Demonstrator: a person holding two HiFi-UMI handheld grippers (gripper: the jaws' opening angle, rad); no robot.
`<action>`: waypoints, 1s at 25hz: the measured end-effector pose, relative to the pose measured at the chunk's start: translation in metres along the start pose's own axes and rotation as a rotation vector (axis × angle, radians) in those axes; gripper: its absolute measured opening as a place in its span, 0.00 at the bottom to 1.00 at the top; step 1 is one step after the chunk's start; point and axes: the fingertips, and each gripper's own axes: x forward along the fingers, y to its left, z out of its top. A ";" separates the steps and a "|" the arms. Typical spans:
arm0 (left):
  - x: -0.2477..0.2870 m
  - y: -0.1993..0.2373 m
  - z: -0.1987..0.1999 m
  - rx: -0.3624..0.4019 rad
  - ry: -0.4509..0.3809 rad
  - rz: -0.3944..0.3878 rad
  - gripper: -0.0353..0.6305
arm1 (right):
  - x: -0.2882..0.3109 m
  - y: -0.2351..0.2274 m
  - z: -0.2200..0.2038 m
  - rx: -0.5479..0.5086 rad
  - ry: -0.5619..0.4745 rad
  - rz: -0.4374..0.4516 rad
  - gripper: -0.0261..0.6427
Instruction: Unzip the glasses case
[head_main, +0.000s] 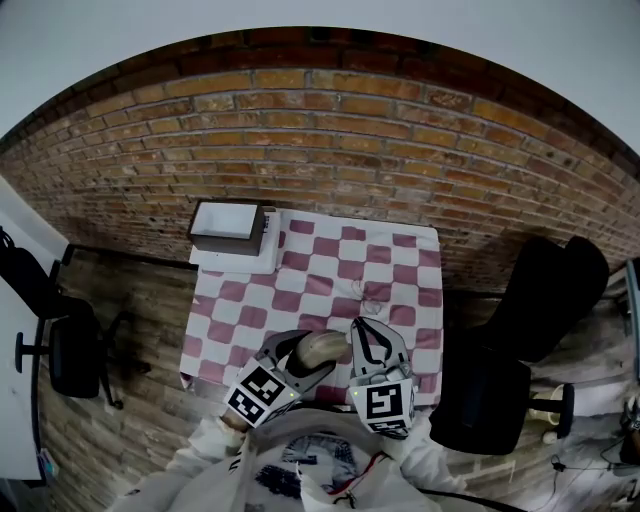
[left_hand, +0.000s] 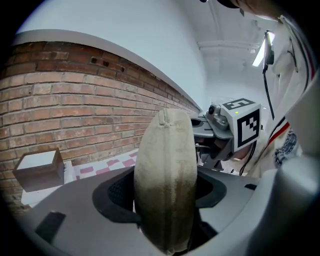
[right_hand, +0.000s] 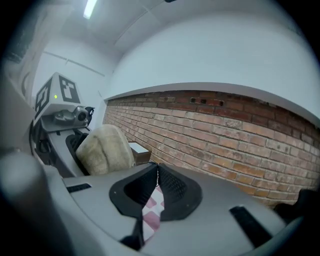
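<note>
A beige fabric glasses case (head_main: 322, 347) is held upright off the table, with my left gripper (head_main: 303, 358) shut on it. In the left gripper view the case (left_hand: 167, 170) fills the gap between the jaws of the left gripper (left_hand: 167, 192), its seam end pointing up. My right gripper (head_main: 368, 332) sits just to the right of the case with its jaws together. The right gripper view shows the right gripper (right_hand: 157, 168) shut with nothing seen between its pads, and the case (right_hand: 105, 147) to its left. Both grippers hang close to the person's body, above the table's near edge.
The table carries a pink and white checked cloth (head_main: 330, 262). An open box (head_main: 228, 226) stands at its far left corner. A brick wall (head_main: 330, 140) runs behind. A black office chair (head_main: 68, 350) is at the left, and black seats (head_main: 530, 330) at the right.
</note>
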 end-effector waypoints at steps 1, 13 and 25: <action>0.002 -0.002 0.002 -0.001 -0.001 0.006 0.49 | -0.001 -0.003 0.000 0.031 -0.013 0.014 0.07; 0.029 -0.010 0.017 -0.075 -0.058 0.049 0.49 | -0.013 -0.028 -0.022 0.420 -0.092 0.244 0.07; 0.032 -0.012 0.025 -0.168 -0.086 -0.024 0.49 | -0.031 -0.036 -0.010 0.606 -0.215 0.397 0.28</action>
